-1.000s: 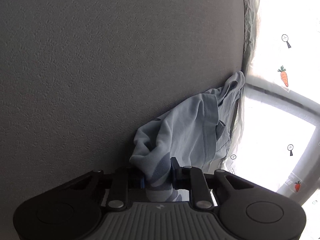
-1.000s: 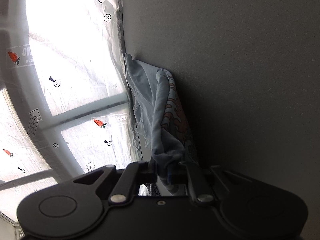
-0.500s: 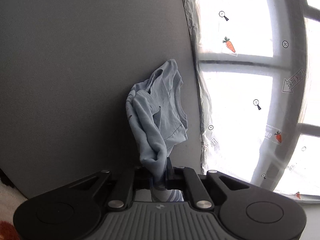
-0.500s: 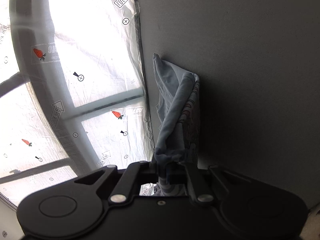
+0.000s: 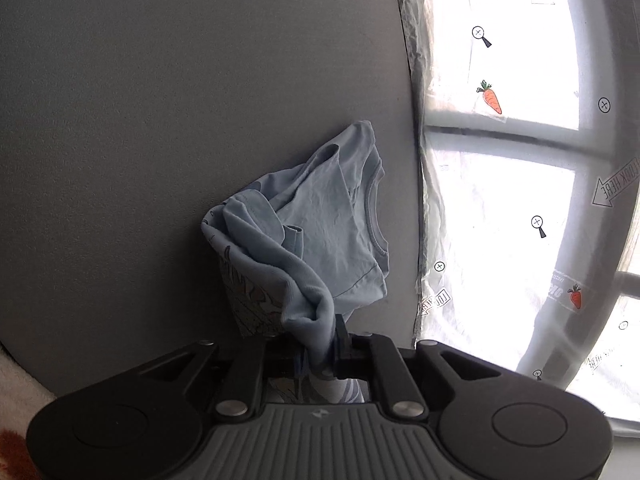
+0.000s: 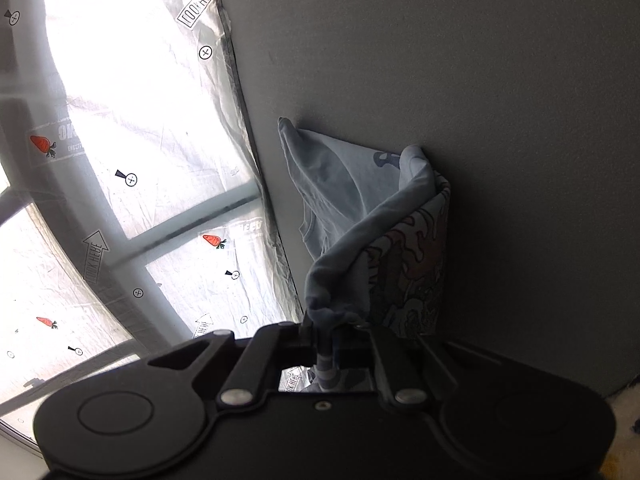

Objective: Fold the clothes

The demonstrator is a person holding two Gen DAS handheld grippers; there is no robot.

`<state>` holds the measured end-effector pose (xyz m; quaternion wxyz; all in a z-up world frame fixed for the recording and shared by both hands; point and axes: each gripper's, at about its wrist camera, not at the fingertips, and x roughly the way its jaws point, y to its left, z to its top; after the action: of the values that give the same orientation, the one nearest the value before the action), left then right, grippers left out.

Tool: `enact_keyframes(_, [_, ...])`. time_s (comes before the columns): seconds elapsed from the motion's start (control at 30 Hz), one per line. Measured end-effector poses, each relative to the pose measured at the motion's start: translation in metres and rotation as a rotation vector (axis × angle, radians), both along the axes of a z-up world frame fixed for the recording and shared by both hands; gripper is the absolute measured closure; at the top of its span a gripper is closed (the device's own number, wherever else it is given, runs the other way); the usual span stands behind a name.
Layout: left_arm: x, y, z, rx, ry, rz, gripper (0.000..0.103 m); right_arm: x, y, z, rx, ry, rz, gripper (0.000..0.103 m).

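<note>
- The left gripper (image 5: 318, 354) was pinching a bunched edge of the light blue T-shirt (image 5: 320, 232); its jaws were pressed together on the cloth, and a bit of striped fabric showed behind them
- The right gripper (image 6: 326, 344) also had its jaws closed on a twisted fold of the same T-shirt (image 6: 352, 208), with a small tail of cloth hanging down behind the fingers
- The T-shirt was stretched from each gripper forward to the grey surface (image 5: 180, 120), where its far part was touching, close to the edge beside the plastic sheet (image 5: 500, 200)
- Compared with half a second before, the garment looked more opened in the left wrist view: the neck band and the back panel were spread wider, and the printed side showed under the fold near the jaws
- In the right wrist view, the printed picture with brown and orange shapes was now turned more toward the camera, while before it was only a narrow strip
- The plastic sheet with carrot marks (image 6: 120, 160) took less of the left view than half a second before, and the grey surface took more
- A pale patterned thing (image 5: 16, 420) was in the lower left corner of the left view, perhaps a blanket; it was too cut off to be sure
- Both grips stayed on the cloth across all frames
</note>
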<state>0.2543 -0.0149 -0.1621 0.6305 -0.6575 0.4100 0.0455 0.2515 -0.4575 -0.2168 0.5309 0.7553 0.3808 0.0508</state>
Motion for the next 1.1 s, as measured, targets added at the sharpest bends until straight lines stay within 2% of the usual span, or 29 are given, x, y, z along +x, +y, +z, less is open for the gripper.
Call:
enact_keyframes(0.2, [0.034, 0.000, 0.006, -0.020, -0.015, 0.034, 0.088, 0.050, 0.003, -0.001, 0.018, 0.010, 0.005, 0.096])
enact_keyframes(0.43, [0.093, -0.002, 0.001, -0.028, -0.007, 0.079, 0.088, 0.108, 0.006, -0.009, 0.044, 0.043, 0.000, 0.096])
enact_keyframes(0.6, [0.146, -0.002, -0.013, -0.036, 0.005, 0.099, 0.088, 0.154, 0.008, -0.022, 0.068, 0.072, -0.012, 0.096])
enact_keyframes(0.73, [0.191, 0.003, -0.024, -0.004, 0.013, 0.088, 0.088, 0.190, 0.010, -0.033, 0.082, 0.097, -0.019, 0.096])
enact_keyframes(0.9, [0.233, 0.010, -0.048, 0.008, 0.068, 0.078, 0.088, 0.230, 0.012, -0.051, 0.079, 0.136, -0.014, 0.094])
enact_keyframes(1.0, [0.244, 0.016, -0.064, 0.009, 0.098, 0.070, 0.083, 0.245, 0.013, -0.058, 0.079, 0.149, -0.003, 0.088])
enact_keyframes(1.1, [0.246, 0.023, -0.064, 0.015, 0.069, 0.095, 0.069, 0.254, 0.014, -0.066, 0.100, 0.166, -0.007, 0.077])
